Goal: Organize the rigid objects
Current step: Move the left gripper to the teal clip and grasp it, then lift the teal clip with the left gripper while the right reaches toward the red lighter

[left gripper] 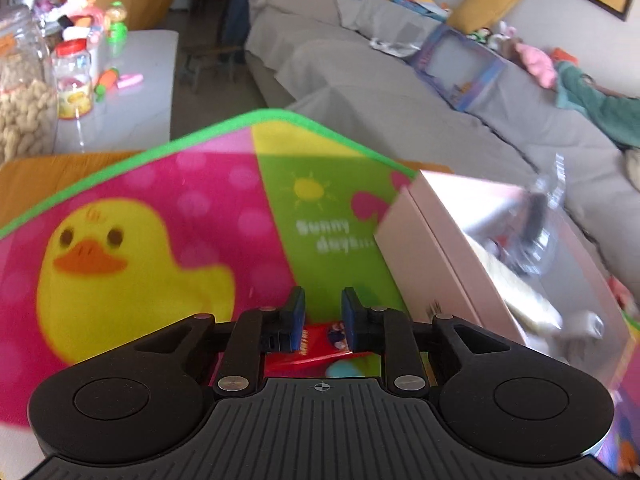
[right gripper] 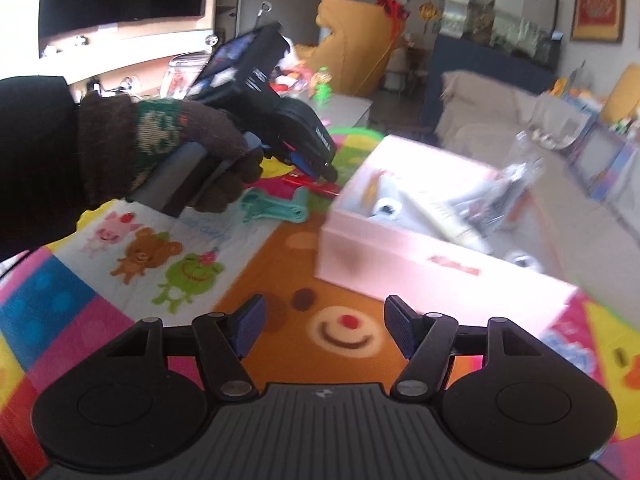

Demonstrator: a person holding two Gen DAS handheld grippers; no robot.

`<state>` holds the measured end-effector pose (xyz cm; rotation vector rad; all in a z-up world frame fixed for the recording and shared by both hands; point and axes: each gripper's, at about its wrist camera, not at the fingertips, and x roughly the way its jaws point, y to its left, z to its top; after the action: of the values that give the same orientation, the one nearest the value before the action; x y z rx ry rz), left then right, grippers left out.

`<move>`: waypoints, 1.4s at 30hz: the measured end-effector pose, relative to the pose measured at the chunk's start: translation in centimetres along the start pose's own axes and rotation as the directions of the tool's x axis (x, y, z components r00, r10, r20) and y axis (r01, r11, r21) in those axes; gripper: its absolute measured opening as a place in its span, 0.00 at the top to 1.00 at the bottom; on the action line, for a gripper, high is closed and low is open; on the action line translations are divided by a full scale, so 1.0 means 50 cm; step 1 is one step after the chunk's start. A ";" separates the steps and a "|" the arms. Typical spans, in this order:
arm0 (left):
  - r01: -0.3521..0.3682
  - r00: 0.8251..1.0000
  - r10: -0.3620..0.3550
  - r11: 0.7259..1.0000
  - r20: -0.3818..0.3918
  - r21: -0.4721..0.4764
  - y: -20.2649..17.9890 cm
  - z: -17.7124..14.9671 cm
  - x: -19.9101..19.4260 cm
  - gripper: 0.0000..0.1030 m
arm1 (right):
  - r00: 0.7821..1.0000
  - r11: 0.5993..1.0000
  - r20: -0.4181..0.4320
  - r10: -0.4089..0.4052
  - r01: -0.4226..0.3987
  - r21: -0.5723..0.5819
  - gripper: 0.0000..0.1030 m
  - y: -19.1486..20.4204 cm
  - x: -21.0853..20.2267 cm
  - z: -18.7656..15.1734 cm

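A flat red packet [left gripper: 320, 342] lies between the pads of my left gripper [left gripper: 323, 312], whose jaws stand narrow around it, just above the colourful play mat [left gripper: 160, 200]. In the right wrist view the left gripper [right gripper: 316, 168] is held by a gloved hand with the red packet [right gripper: 316, 184] at its tips, next to the pink box [right gripper: 400, 264]. A teal clip [right gripper: 276, 208] lies on the mat beside it. The pink box [left gripper: 440, 248] holds several items, including a clear plastic pack [left gripper: 540, 224]. My right gripper [right gripper: 324, 328] is open and empty above the mat [right gripper: 280, 280].
A grey sofa [left gripper: 400, 92] with toys and a toy package [left gripper: 460, 68] runs behind the mat. A white table [left gripper: 132, 92] at the left holds jars of peanuts and sweets. A yellow chair [right gripper: 352, 52] stands at the back.
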<state>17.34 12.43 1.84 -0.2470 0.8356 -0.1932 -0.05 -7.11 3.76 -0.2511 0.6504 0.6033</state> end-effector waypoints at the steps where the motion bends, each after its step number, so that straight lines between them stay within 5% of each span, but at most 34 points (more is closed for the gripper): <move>1: 0.011 1.000 -0.011 1.000 -0.011 0.005 0.007 -0.012 -0.013 0.78 | 1.000 1.000 -0.001 0.022 -0.022 -0.003 0.36 0.007 0.011 0.007; 6: -0.008 1.000 0.007 0.999 0.030 0.046 0.023 -0.074 -0.101 0.79 | 0.998 0.995 0.008 0.060 -0.059 -0.074 0.36 0.069 0.055 0.042; 9: 0.088 0.989 -0.107 0.979 0.097 0.186 0.005 -0.115 -0.168 0.78 | 0.997 0.991 -0.001 0.080 -0.079 -0.108 0.36 0.092 0.067 0.050; 11: 0.138 0.985 -0.165 0.936 0.057 0.325 -0.023 -0.133 -0.187 0.75 | 0.996 0.989 -0.026 0.086 -0.088 -0.117 0.36 0.099 0.075 0.046; 16: 0.052 0.998 -0.069 0.810 0.006 0.585 -0.092 -0.162 -0.166 0.73 | 0.995 0.990 -0.079 0.064 -0.073 -0.118 0.36 0.100 0.076 0.027; 21: 0.131 0.991 -0.091 0.803 -0.098 0.581 -0.105 -0.157 -0.151 0.73 | 0.996 0.991 -0.086 0.025 -0.037 -0.132 0.36 0.083 0.052 0.014; 24: 0.074 0.995 -0.014 0.789 -0.103 0.610 -0.105 -0.178 -0.145 0.75 | 0.998 0.992 -0.065 0.022 -0.030 -0.124 0.36 0.077 0.040 0.014; 29: -0.054 0.998 0.053 0.880 0.016 0.471 -0.060 -0.199 -0.201 0.81 | 1.000 0.996 -0.006 0.023 -0.024 -0.085 0.36 0.076 0.046 0.036; 34: -0.168 0.979 0.139 0.964 0.151 0.206 0.007 -0.230 -0.248 0.82 | 0.997 0.997 0.020 0.075 -0.075 -0.002 0.36 0.077 0.081 0.082; 38: -0.142 0.971 0.134 0.989 0.196 0.028 0.057 -0.241 -0.255 0.82 | 0.996 0.991 -0.018 0.091 -0.089 0.098 0.36 0.076 0.131 0.118; 42: -0.070 0.968 0.076 0.997 0.238 -0.034 0.085 -0.251 -0.260 0.82 | 0.999 0.994 -0.045 0.007 -0.002 0.109 0.36 0.088 0.175 0.136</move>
<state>-0.31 18.15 1.71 -0.2573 0.6067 -0.0818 6.19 3.04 3.32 -0.1616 0.7258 0.5652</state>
